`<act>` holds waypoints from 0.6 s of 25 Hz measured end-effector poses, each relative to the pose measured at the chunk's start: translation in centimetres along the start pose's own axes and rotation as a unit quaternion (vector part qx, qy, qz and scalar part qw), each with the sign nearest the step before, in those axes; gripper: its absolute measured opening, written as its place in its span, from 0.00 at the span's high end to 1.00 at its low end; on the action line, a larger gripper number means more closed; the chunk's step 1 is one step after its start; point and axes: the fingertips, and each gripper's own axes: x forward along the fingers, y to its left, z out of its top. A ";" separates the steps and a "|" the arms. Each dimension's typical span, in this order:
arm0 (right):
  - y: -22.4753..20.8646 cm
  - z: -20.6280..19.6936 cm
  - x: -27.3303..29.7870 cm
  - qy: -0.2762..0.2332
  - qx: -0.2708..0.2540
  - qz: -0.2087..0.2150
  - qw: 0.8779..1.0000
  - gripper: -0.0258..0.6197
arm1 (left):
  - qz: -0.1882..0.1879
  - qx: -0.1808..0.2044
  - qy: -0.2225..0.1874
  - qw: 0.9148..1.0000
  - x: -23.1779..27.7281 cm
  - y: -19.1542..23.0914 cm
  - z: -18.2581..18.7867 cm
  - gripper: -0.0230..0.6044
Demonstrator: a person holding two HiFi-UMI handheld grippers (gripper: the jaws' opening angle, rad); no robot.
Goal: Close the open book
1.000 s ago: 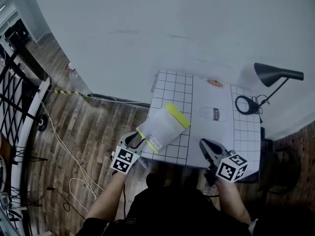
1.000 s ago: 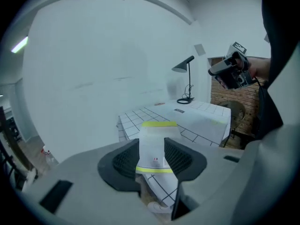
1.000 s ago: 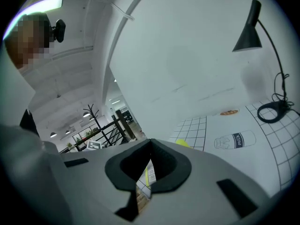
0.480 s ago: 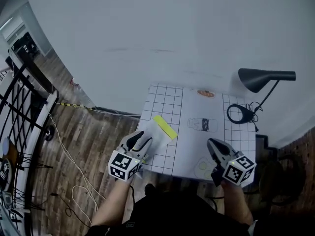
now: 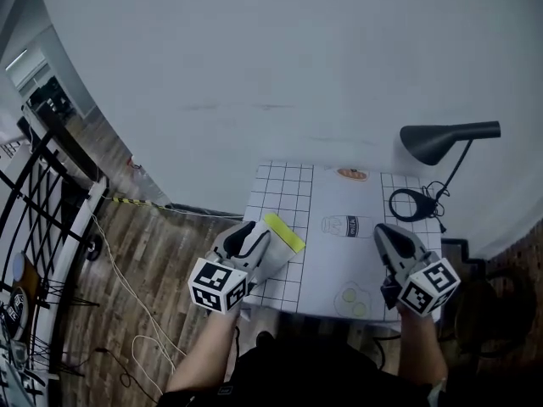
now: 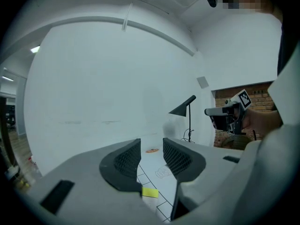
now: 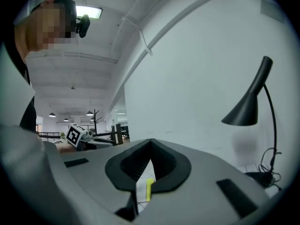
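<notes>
The book (image 5: 282, 234) is white with a yellow band and lies flat and closed on the left part of the grid-marked table (image 5: 280, 181). My left gripper (image 5: 251, 229) hovers above the book's near-left corner and hides part of it. Its jaws are closing with nothing between them, and a gap still shows in the left gripper view (image 6: 151, 144), with the yellow band (image 6: 150, 192) far below. My right gripper (image 5: 383, 229) hangs above the table's right side, apart from the book. Its tips meet in the right gripper view (image 7: 150, 142), and nothing is held.
A black desk lamp (image 5: 441, 142) stands at the table's far right with a coiled cable (image 5: 413, 203) at its foot. The mat bears printed pictures: a bottle (image 5: 344, 225), an orange disc (image 5: 352, 174) and green circles (image 5: 352, 299). Wooden floor lies left of the table.
Both grippers have risen off the table towards the camera. The left one has come away from the book's near corner. The book stays flat on the mat.
</notes>
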 end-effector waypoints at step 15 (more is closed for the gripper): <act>5.2 4.8 -0.7 -0.054 -0.056 0.005 0.997 0.96 | -0.011 -0.006 -0.056 0.998 -2.6 -0.5 5.0 0.89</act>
